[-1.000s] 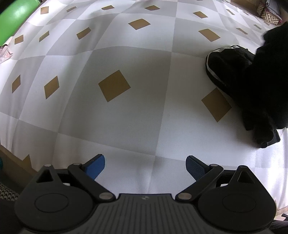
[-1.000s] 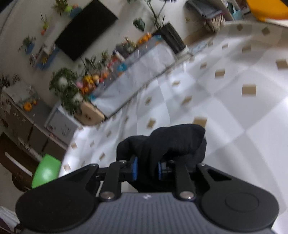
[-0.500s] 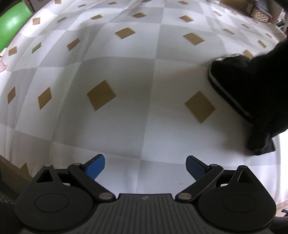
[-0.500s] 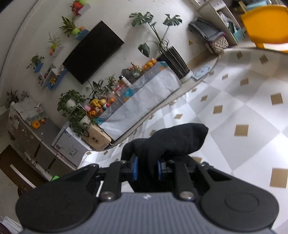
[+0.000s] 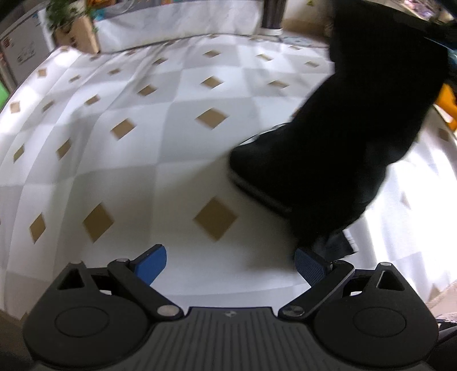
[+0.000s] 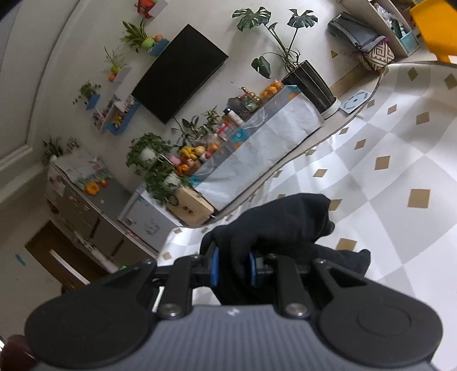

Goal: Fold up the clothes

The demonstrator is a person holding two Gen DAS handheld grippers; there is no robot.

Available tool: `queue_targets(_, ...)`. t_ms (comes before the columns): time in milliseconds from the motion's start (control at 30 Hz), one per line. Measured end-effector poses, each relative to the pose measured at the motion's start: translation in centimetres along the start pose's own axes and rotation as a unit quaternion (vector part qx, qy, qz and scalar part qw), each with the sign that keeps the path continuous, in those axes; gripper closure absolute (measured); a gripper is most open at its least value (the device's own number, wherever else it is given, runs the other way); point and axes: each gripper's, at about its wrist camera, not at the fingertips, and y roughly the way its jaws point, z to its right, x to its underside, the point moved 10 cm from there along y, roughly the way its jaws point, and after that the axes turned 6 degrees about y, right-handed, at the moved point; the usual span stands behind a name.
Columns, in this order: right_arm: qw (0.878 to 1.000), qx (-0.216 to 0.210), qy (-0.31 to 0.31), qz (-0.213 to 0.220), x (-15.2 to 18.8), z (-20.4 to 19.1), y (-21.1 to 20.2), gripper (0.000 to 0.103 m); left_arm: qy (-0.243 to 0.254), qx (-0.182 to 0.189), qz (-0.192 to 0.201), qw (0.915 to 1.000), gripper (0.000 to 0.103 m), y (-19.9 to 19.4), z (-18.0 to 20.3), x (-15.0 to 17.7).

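A black garment [image 5: 351,137] with a thin white stripe hangs from the upper right of the left wrist view, its lower end resting on the white checked cloth [image 5: 160,159]. My left gripper [image 5: 230,264] stands open with nothing between its blue pads; its right pad [image 5: 310,266] is close beside the garment's lowest corner. In the right wrist view my right gripper [image 6: 232,268] is shut on a bunched fold of the black garment [image 6: 274,228], held up above the cloth.
The cloth-covered table [image 6: 400,177] has brown diamond marks and spreads left and far. Beyond its far edge stand a low cabinet with plants and fruit [image 6: 200,159], a wall television [image 6: 180,74], a potted plant [image 6: 308,82] and a yellow chair [image 6: 434,25].
My left gripper rose and tilted up, so the room's far edge came into view and the black garment now sits nearer its right pad. The right gripper lifted the garment, then held still.
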Motion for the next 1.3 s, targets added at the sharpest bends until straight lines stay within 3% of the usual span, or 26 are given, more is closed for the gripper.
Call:
queue_targets(300, 0.999, -0.032, 0.026, 0.022, -1.8, 0.3, -1.4, 0.085, 0.014, 0.026, 0.033, 0.9990, 0.006, -1.3, 5.2, -4.5)
queue_targets(567, 0.997, -0.045, 0.044, 0.041, -3.5, 1.4, -3.1, 0.085, 0.038, 0.016, 0.038, 0.9984, 0.006, -0.6, 9.2, -6.1)
queue_targets(633, 0.997, -0.042, 0.048, 0.042, -3.6, 1.7, -3.2, 0.084, 0.028, 0.019, 0.033, 0.9989, 0.019, 0.0, 9.6, -6.1)
queue_targets(700, 0.997, -0.038, 0.053, 0.040, -3.6, 2.1, -3.1, 0.084, 0.016, 0.024, 0.017, 0.9994, 0.053, 0.7, 9.6, -5.9)
queue_targets(867, 0.998, -0.045, 0.050, 0.018, -2.9, 1.7, -2.0, 0.083, -0.029, 0.012, 0.010, 0.9995, 0.055, 1.1, 7.1, -5.2)
queue_targets(1000, 0.997, -0.059, 0.042, -0.004, -1.9, 0.8, -0.8, 0.073, -0.060, -0.016, 0.005, 0.9981, 0.056, 1.2, 3.8, -4.2)
queue_targets(1133, 0.997, -0.054, 0.041, -0.024, -0.9, 0.4, 0.0, 0.058, -0.110, -0.054, -0.024, 0.9922, 0.056, 2.4, -1.1, -2.2)
queue_targets(1200, 0.997, -0.048, 0.043, -0.031, -0.4, 0.5, 0.3, 0.056, -0.132, -0.069, -0.040, 0.9881, 0.056, 2.9, -3.1, -1.0)
queue_targets(1300, 0.997, -0.047, 0.050, -0.036, -0.1, 0.6, 0.5, 0.055, -0.144, -0.061, -0.042, 0.9869, 0.055, 2.9, -4.3, 0.2)
